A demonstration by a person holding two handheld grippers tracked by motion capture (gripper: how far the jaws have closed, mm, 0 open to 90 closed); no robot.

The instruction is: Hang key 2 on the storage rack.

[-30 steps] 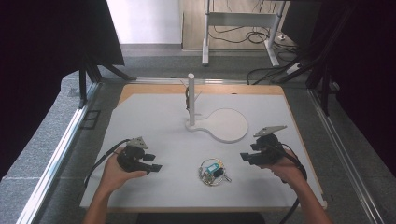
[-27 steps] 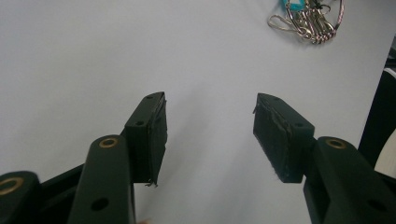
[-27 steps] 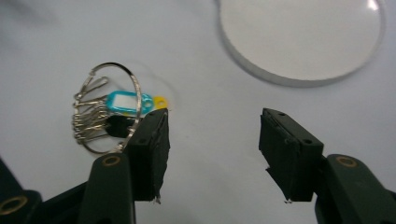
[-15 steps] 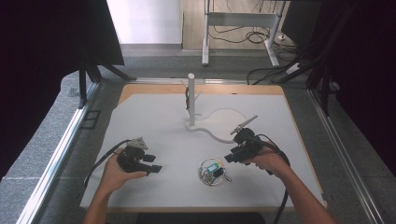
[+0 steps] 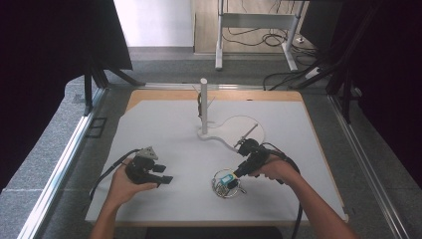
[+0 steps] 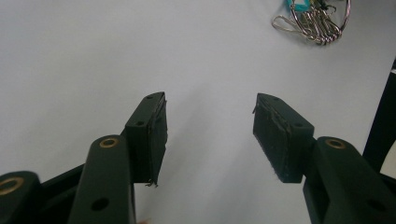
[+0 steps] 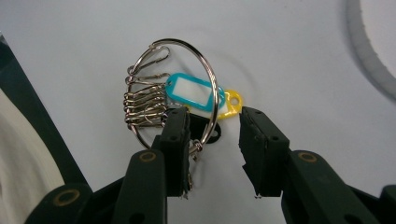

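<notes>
The right gripper (image 7: 212, 140) has swung in over the key ring (image 7: 180, 91), jaws part-open, empty; closing comes next. The left gripper (image 6: 208, 135) gapes idle.

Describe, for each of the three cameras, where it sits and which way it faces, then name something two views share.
High view: above the person's side, looking forward and down on the table; both forearms enter from below.
Left gripper view: rides the left hand-held gripper, looking along its open jaws at the table.
Right gripper view: rides the right hand-held gripper, jaws open around the key ring.
Shared: the key ring, in all three views.
</notes>
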